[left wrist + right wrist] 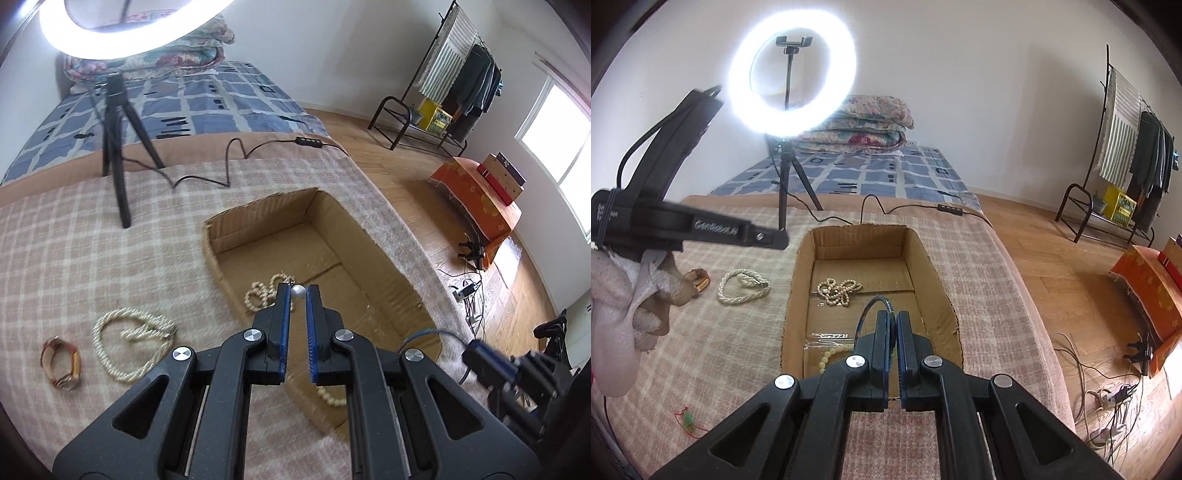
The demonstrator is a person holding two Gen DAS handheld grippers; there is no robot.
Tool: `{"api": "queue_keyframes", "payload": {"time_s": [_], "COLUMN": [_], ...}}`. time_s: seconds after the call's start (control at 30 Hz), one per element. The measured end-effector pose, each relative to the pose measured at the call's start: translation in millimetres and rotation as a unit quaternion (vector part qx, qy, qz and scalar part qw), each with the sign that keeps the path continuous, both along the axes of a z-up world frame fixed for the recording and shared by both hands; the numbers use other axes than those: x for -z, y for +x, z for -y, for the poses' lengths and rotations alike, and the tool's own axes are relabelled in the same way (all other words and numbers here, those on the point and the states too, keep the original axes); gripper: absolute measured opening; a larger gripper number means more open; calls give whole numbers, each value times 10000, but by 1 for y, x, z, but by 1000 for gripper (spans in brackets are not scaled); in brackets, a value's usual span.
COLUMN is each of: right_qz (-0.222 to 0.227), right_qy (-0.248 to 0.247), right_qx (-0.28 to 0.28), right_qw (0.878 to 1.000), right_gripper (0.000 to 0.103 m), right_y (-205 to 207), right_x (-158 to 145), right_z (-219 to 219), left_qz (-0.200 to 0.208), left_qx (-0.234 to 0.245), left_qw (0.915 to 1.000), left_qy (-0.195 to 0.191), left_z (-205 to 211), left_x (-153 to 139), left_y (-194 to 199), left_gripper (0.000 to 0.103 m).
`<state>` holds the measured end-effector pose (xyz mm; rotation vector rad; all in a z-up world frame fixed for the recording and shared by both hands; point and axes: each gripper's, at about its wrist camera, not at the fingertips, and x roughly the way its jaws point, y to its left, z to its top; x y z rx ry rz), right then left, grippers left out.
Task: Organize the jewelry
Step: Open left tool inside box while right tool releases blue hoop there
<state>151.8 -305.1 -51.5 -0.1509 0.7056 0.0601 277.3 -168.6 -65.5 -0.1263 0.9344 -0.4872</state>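
An open cardboard box (325, 206) (857, 236) sits on the checked blanket. A beige bead necklace (258, 295) (839, 290) and a pale bead bracelet (829, 356) lie inside it. My left gripper (298, 290) is shut on a silver pearl earring (298, 292) above the box. My right gripper (894, 319) is shut on a blue bangle (868, 308) over the near end of the box. A white twisted pearl necklace (133, 341) (742, 288) and a brown wristwatch (62, 363) (698, 282) lie on the blanket left of the box.
A ring light on a black tripod (118, 147) (790, 74) stands behind the box, its cable (229, 162) trailing across the blanket. A small green trinket on red thread (687, 419) lies near left. The blanket's right edge drops to a wooden floor (1052, 266).
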Motion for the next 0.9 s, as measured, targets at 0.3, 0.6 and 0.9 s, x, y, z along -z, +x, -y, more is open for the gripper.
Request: {"api": "queue_keyframes", "payload": {"time_s": [0.3, 0.6, 0.9], "right_qz": [-183, -344, -286], "right_qy": [196, 337, 384], "right_qx": [77, 156, 139], "right_qw": [9996, 9987, 9988], "right_gripper": [1, 1, 49], "right_y": [10, 21, 20], "right_x": [11, 21, 18], "right_z": [14, 21, 21], "left_qz": [-63, -184, -81], "left_qx": [101, 110, 18], "left_qw": [9999, 9997, 9999], "left_qy": [77, 112, 123], "left_z": [38, 53, 49], "left_x": [11, 21, 13], "left_y": [27, 45, 49], "left_gripper": [6, 6, 43]}}
